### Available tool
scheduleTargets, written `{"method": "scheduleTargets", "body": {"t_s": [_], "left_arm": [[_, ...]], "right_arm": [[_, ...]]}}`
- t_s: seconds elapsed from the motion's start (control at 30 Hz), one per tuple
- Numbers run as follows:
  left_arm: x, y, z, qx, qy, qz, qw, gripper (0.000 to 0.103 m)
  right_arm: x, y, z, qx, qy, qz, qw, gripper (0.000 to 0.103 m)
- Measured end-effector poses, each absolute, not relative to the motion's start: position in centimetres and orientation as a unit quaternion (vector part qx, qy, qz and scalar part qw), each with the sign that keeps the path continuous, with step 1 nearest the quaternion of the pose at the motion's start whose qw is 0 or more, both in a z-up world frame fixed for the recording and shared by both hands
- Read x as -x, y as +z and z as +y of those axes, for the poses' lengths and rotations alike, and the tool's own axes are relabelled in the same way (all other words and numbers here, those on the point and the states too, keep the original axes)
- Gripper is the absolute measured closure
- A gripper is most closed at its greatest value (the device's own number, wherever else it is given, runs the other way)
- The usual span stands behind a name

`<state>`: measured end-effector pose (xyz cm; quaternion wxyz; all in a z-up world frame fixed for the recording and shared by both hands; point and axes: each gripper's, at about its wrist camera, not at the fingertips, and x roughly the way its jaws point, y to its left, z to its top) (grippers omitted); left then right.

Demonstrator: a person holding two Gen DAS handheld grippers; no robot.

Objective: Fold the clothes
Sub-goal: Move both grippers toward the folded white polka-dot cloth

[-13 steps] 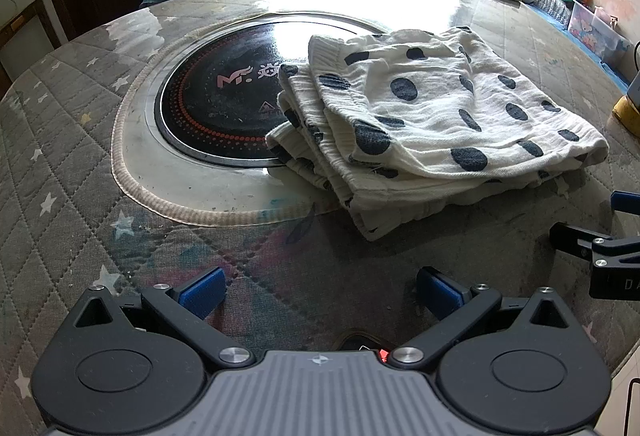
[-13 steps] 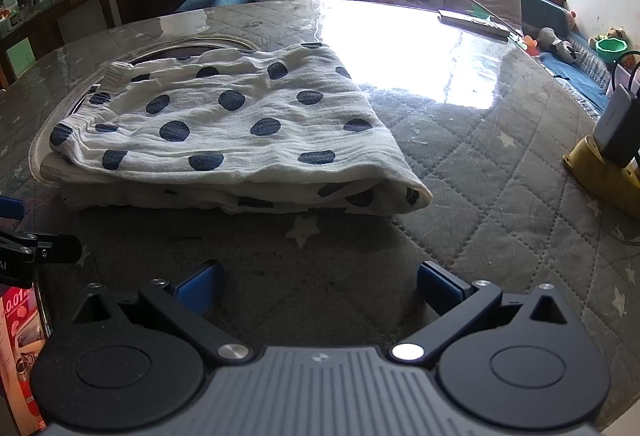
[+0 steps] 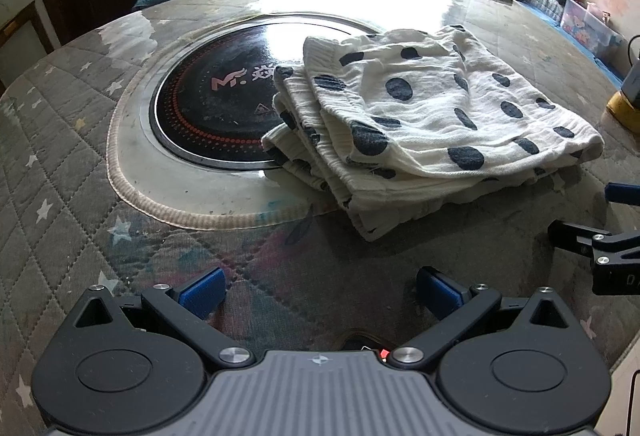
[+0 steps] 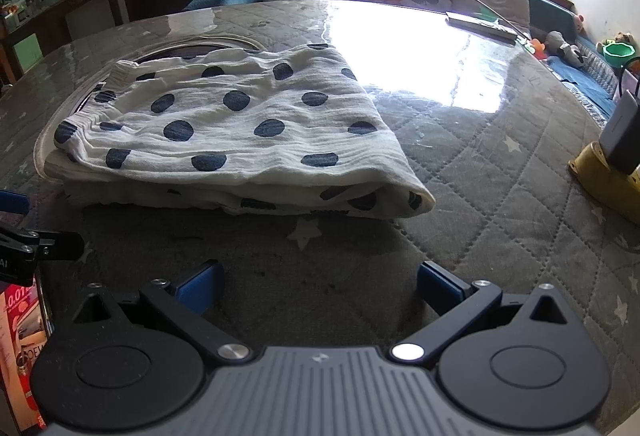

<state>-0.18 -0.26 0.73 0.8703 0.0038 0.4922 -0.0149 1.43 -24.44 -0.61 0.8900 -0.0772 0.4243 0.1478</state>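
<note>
Garment: white polka-dot cloth (image 3: 432, 116) lies in a stacked, layered bundle on the quilted table (image 3: 60, 172), its left end overlapping the black cooktop disc (image 3: 216, 108).
Fold state: several layers show at the ribbed edges, fanned and not quite flush; the right end curls round in a soft rolled fold.
Left gripper (image 3: 318, 288): jaws spread wide, holding nothing, low over the table just short of the bundle.
Right gripper (image 4: 320, 286): same story, jaws apart and empty, near the cloth's front edge.
Stage: fits a finished fold just let go, or one awaiting another pass; can't call it.
Doing it well: any further fold wants both grippers pinching all layers together, edges squared, lifted evenly so the stack doesn't slide.
</note>
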Motion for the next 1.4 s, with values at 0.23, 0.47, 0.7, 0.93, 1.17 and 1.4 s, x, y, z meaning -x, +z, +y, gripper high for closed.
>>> {"method": "scheduleTargets", "body": {"t_s": [0.23,0.47,0.7,0.93,1.17,1.4], "left_arm": [[-0.9,2.7,1.5,0.045,-0.023,0.476,0.878,0.000],[-1.9,4.7,3.4,0.094,-0.031,0.457,0.884,0.000],[-4.7,4.7,5.0,0.182,-0.026,0.466,0.866,0.000],[-6.3,3.1,5.5,0.236,0.000,0.476,0.847,0.000],[-6.5,1.8,6.0,0.258,0.003,0.489,0.833,0.000],[-5.9,2.4,6.6,0.259,0.009,0.484,0.836,0.000]], "right_arm": [[-2.0,0.2,-25.5,0.065,0.189,0.430,0.881,0.004],[-2.5,3.0,-28.0,0.019,0.221,0.411,0.884,0.004],[-6.9,4.7,-29.9,-0.021,0.232,0.396,0.888,0.010],[-11.6,3.3,-30.5,-0.059,0.223,0.416,0.880,0.016],[-12.7,2.5,-30.0,-0.062,0.216,0.416,0.881,0.019],[-6.5,4.9,-24.4,0.086,0.326,0.358,0.871,0.019]]}}
